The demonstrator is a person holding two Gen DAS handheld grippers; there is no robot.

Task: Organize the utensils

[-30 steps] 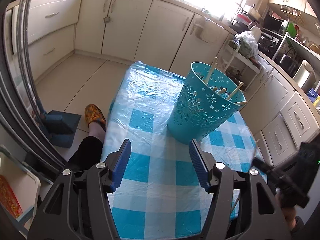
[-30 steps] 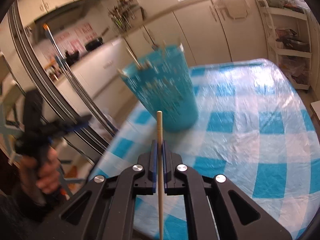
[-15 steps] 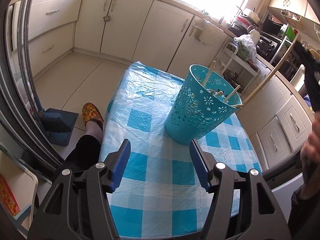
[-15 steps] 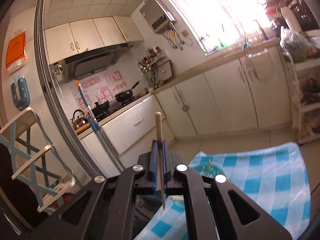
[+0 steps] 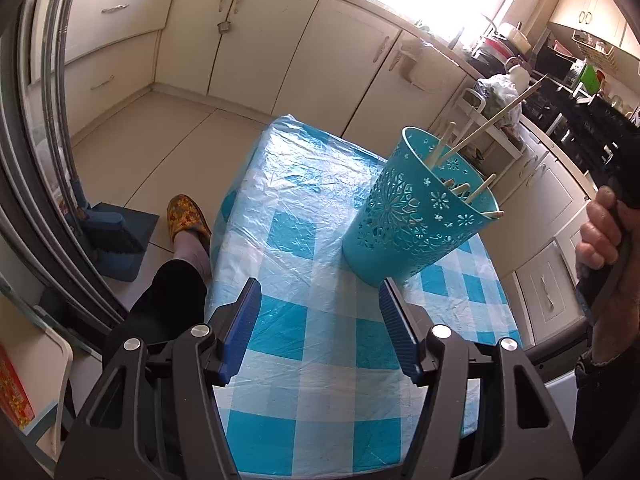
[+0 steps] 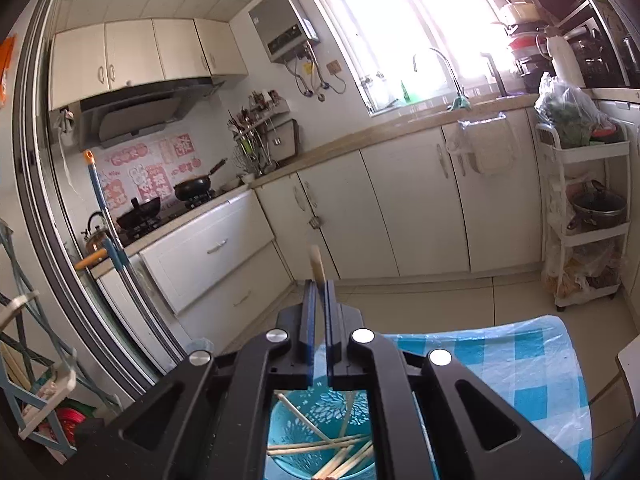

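Note:
A teal cut-out basket (image 5: pixel 416 216) stands on the blue-and-white checked tablecloth (image 5: pixel 304 240) and holds several wooden chopsticks (image 6: pixel 320 446). My left gripper (image 5: pixel 320 320) is open and empty, just short of the basket's base. My right gripper (image 6: pixel 318 286) is shut on one chopstick (image 6: pixel 317 260), directly above the basket (image 6: pixel 288 432). In the left wrist view that chopstick (image 5: pixel 492 120) slants down into the basket's mouth. A hand (image 5: pixel 600 232) holds the right gripper's handle at the right edge, and its fingers blend into the dark shelves behind.
White cabinets (image 5: pixel 256 40) ring the room. A white trolley rack (image 6: pixel 584 216) stands right of the table's far end. On the floor to the left are a blue dustpan (image 5: pixel 116 240) and a person's foot in a patterned slipper (image 5: pixel 188 216).
My right gripper has risen from table height to above the basket with the chopstick, whose lower end now reaches into the basket. The left gripper has stayed put and open.

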